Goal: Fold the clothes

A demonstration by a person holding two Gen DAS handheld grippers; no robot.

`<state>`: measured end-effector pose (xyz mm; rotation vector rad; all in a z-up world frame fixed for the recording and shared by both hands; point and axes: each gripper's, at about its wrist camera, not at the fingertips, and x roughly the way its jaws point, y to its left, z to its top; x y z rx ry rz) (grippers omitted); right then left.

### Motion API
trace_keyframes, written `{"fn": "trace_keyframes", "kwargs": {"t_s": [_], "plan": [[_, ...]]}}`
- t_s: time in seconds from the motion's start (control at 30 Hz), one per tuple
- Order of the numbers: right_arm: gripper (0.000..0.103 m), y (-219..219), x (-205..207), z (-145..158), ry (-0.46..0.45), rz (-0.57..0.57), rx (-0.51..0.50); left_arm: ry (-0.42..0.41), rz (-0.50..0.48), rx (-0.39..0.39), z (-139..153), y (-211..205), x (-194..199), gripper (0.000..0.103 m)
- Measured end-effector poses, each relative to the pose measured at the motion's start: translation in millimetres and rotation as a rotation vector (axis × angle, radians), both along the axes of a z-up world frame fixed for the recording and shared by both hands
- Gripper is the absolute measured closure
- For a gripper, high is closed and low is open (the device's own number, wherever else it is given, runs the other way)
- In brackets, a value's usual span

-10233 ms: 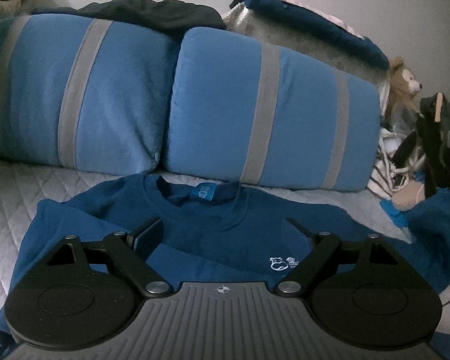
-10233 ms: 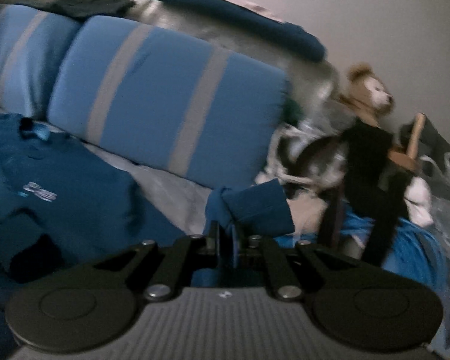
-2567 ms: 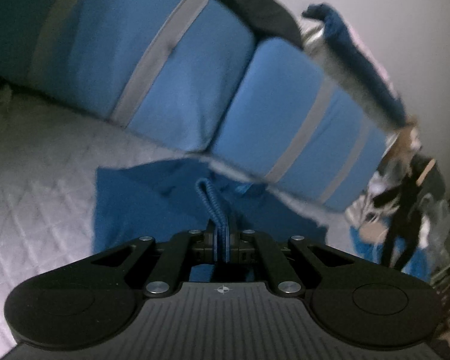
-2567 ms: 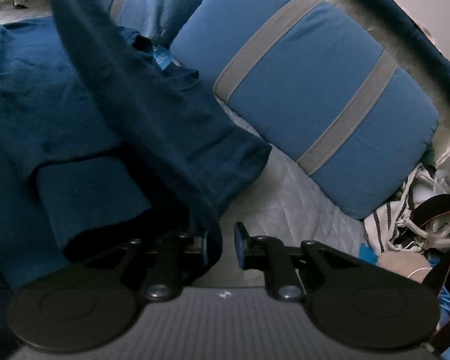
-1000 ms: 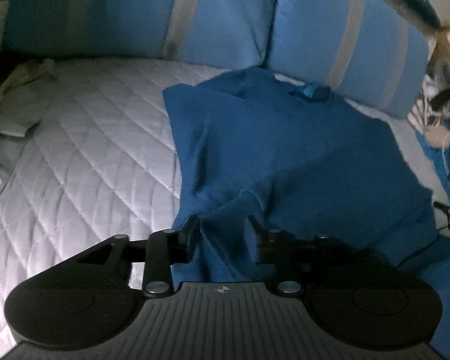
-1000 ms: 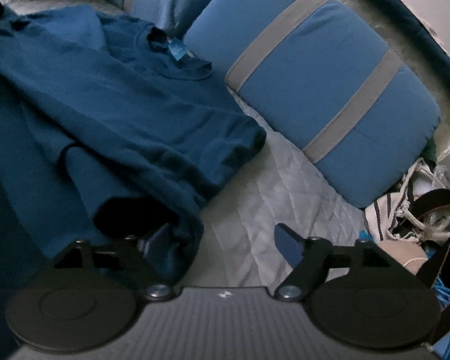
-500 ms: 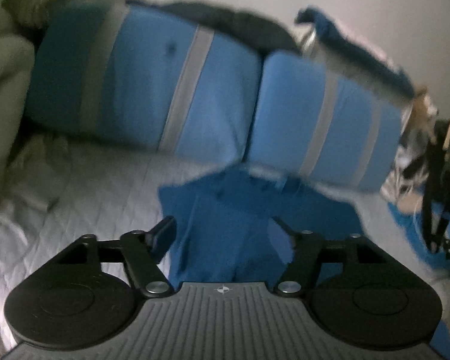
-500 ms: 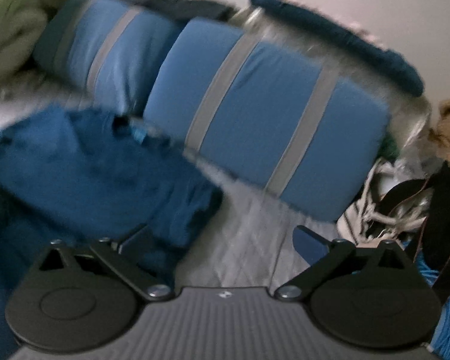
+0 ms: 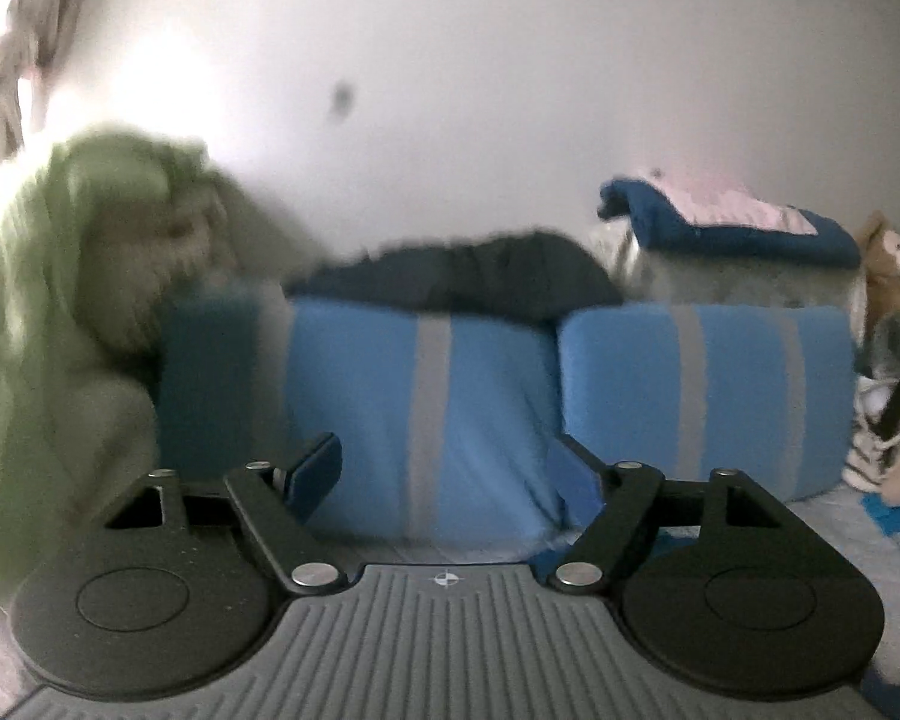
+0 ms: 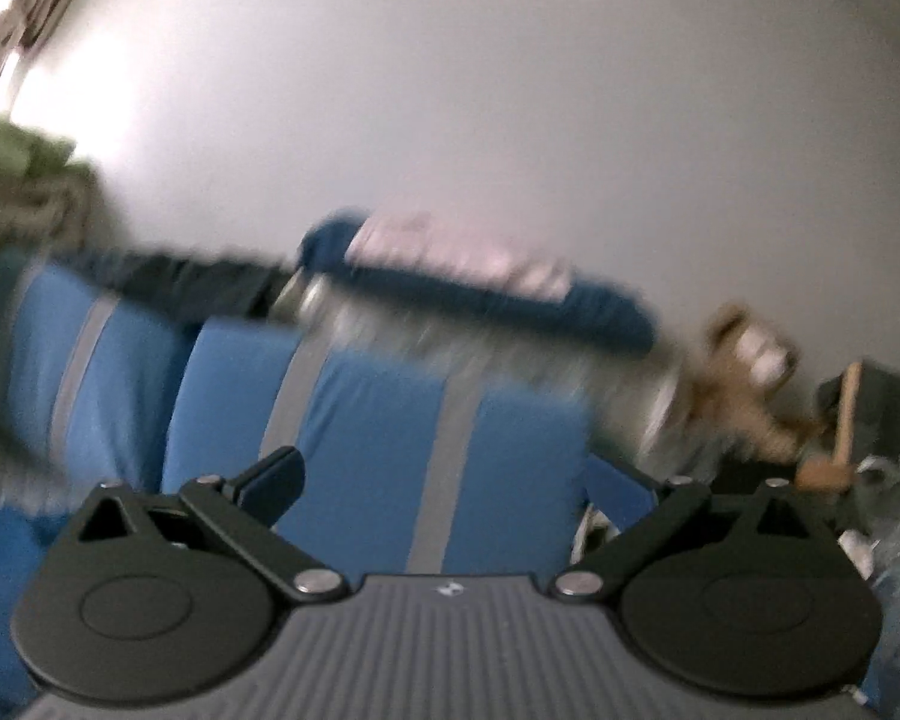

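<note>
Both views tilted upward since a second ago; garment released by both grippers and nearly gone from sight. Blue sweatshirt (image 10: 6, 546) reduced to a patch at lower left of the right wrist view, lying on the bed, clear of the fingers; a thin blue edge also noted low in the left wrist view, beside the right-hand finger. Left gripper (image 9: 447, 471) spread wide, holding nothing, fingers (image 9: 313, 474) framing a striped blue pillow (image 9: 414, 414). Right gripper (image 10: 450, 483) likewise spread wide and empty, set before a second striped pillow (image 10: 378, 450). Dark garment (image 9: 468, 282) draped over the pillow tops at centre frame. Folded navy-and-pink blanket (image 9: 738, 228) stacked at upper right, teddy bear (image 9: 891, 264) at far right edge. Green and beige bedding (image 9: 42, 312) heaped at left, blurred. Plain white wall (image 9: 480, 60) across upper half. Right wrist view heavily motion-blurred; fine detail not legible.
</note>
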<state>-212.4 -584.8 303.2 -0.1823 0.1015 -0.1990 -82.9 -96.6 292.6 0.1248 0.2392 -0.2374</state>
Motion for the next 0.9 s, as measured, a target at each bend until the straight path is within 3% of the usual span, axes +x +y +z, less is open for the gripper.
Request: {"fn": "trace_keyframes", "kwargs": {"t_s": [0.17,0.37,0.47,0.6,0.7,0.9], "plan": [[0.000,-18,-33,61,-0.131,-0.024,0.037,-0.067,0.022,-0.004,43,21,-28,0.026],[0.000,-29,-85,106,-0.119,0.022,0.072,-0.076,-0.005,-0.016,86,64,-73,0.025],[0.000,-35,-110,128,-0.109,0.046,0.089,-0.049,-0.032,-0.018,103,86,-97,0.022],[0.000,-42,-145,157,-0.096,0.079,0.111,0.051,-0.106,0.004,102,102,-117,0.021],[0.000,-34,-154,136,-0.007,0.102,0.094,0.148,-0.138,0.006,72,109,-126,0.020],[0.000,-9,-133,36,0.258,0.071,0.073,0.299,-0.137,-0.008,-25,109,-126,0.020]]}}
